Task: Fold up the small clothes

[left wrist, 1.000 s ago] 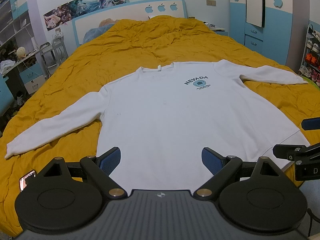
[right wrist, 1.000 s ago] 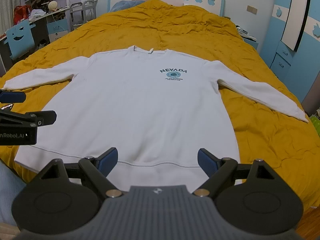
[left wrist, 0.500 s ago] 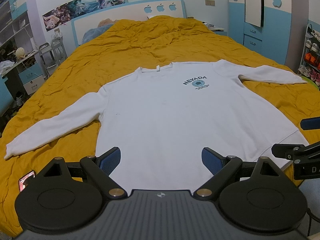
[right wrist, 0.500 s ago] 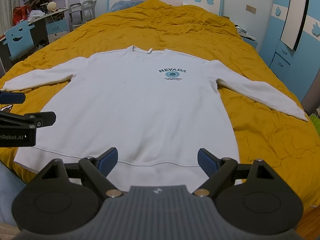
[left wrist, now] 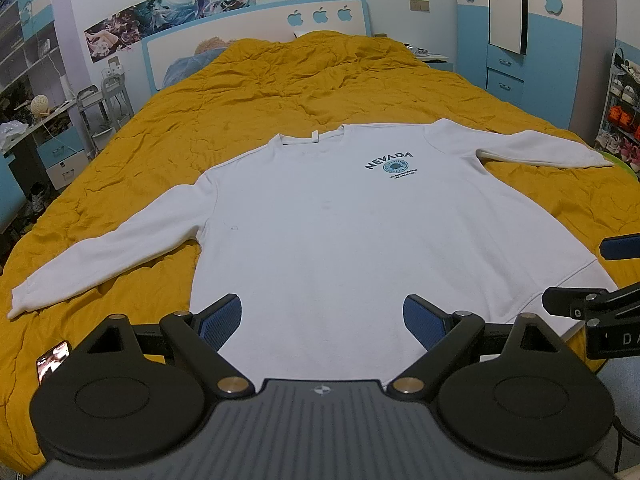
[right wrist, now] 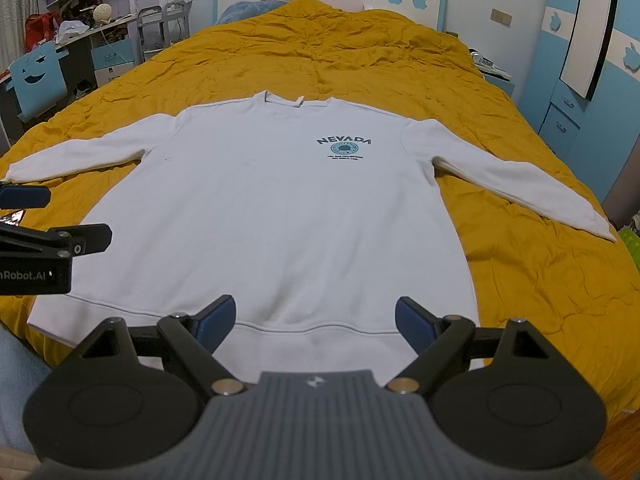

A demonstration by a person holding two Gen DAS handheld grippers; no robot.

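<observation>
A white long-sleeved sweatshirt [left wrist: 344,232] with a blue NEVADA print lies flat and face up on the yellow bedspread [left wrist: 304,84], both sleeves spread out to the sides. In the right wrist view the same sweatshirt [right wrist: 280,216] fills the middle, hem nearest me. My left gripper [left wrist: 322,322] hovers open above the hem, nothing between its blue pads. My right gripper [right wrist: 314,322] is also open over the hem, holding nothing. Each gripper shows at the edge of the other's view.
A phone [left wrist: 52,362] lies on the bedspread at the near left corner. A blue-and-white headboard [left wrist: 256,36] stands at the far end. A desk and shelves [right wrist: 80,40] line the left side, blue wardrobes [left wrist: 540,40] the right.
Both views have shifted only slightly; the sweatshirt lies as before and both grippers stay open.
</observation>
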